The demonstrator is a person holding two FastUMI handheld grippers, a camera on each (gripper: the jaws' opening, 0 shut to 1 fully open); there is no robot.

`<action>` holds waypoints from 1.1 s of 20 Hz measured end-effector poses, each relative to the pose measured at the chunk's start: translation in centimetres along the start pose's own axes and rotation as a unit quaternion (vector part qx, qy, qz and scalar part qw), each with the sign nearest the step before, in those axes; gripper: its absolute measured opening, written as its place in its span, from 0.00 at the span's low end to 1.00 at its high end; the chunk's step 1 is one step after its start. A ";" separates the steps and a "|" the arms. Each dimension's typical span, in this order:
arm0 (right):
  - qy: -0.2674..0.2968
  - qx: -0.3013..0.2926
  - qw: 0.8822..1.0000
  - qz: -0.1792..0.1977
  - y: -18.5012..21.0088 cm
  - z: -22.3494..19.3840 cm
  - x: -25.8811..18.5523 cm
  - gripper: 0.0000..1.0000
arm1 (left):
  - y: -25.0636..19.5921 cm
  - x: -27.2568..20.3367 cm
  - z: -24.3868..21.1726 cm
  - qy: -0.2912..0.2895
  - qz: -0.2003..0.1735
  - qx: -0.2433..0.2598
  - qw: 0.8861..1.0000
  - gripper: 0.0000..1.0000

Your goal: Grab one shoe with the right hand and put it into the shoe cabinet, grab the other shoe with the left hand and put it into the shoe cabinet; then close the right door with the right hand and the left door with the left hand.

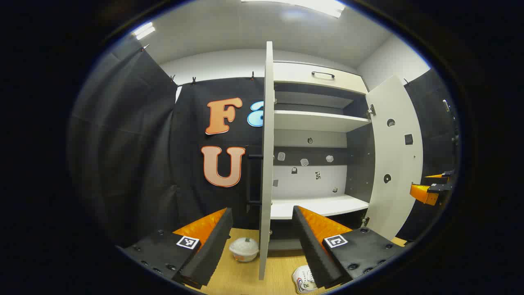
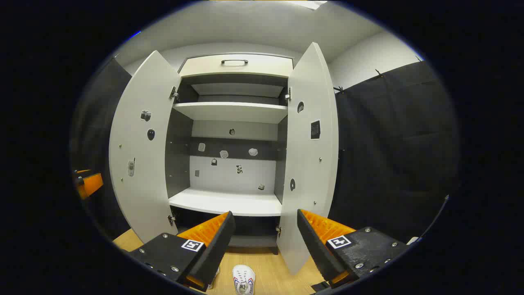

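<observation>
**Nothing stowed yet: both shoes on the floor, both doors open**

On the left, the left gripper hangs in front of the shoe cabinet with its fingers apart and nothing between them. In the left gripper view it looks almost edge-on at the left door, which stands wide open. Low and near, on the wooden floor, one shoe sits just left of that door's bottom edge, and a second shoe lies to the right of it, partly hidden behind the gripper's right finger.

Moving right, the lower shelf is bare in both views, as is the upper shelf. The cabinet's back wall carries only small stickers.

Further right, the right gripper also has its fingers spread wide, holding nothing. In the right gripper view a shoe lies on the floor directly below it, between the two fingers and near the cabinet's foot. The right door is swung fully out.

My reading is that the task is at its very start. Still to do: pick up one shoe with the right gripper and shelve it, do the same with the left, then shut the right door and the left door in turn.
</observation>
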State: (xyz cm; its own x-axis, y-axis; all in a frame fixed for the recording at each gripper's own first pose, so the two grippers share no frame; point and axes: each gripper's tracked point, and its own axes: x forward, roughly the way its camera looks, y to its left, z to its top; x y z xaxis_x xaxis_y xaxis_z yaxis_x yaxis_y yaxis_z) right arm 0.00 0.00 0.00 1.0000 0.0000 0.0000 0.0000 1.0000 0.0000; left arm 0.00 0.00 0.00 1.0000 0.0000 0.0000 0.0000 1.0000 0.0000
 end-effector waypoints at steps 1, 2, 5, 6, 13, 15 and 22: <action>0.000 0.000 1.000 0.001 0.1 0.0 -0.1 0.94 | -0.1 0.0 0.2 -0.002 0.000 0.001 1.000 0.94; 0.000 0.001 1.000 0.000 0.1 0.0 -0.2 0.94 | -0.2 0.1 0.3 -0.003 -0.001 0.002 1.000 0.95; 0.000 0.004 1.000 0.002 0.2 -0.1 -0.3 0.94 | -0.4 0.2 0.0 -0.002 -0.002 0.004 1.000 0.95; 0.001 0.005 1.000 0.003 0.3 -0.2 -0.2 0.94 | -0.5 0.2 0.0 -0.001 -0.002 0.004 1.000 0.95; 0.020 0.008 1.000 0.010 1.1 -2.0 0.3 0.94 | -0.6 0.5 -0.7 0.004 -0.003 0.003 1.000 0.95; 0.028 0.011 0.999 0.012 1.4 -3.2 0.6 0.94 | -0.7 0.6 -0.9 0.007 -0.004 0.000 1.000 0.95; 0.090 0.015 0.996 0.022 2.3 -10.5 1.4 0.94 | -0.9 0.8 -1.0 0.009 -0.004 0.002 1.000 0.95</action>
State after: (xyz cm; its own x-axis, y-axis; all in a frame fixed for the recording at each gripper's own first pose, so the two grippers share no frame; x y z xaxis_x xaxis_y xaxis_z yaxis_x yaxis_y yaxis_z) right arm 1.42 2.32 -10.46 0.9828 0.0456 -0.1788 -0.0401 0.9986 0.0343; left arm 0.77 -0.87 -0.98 0.9998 -0.0087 -0.0174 0.0088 1.0000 0.0047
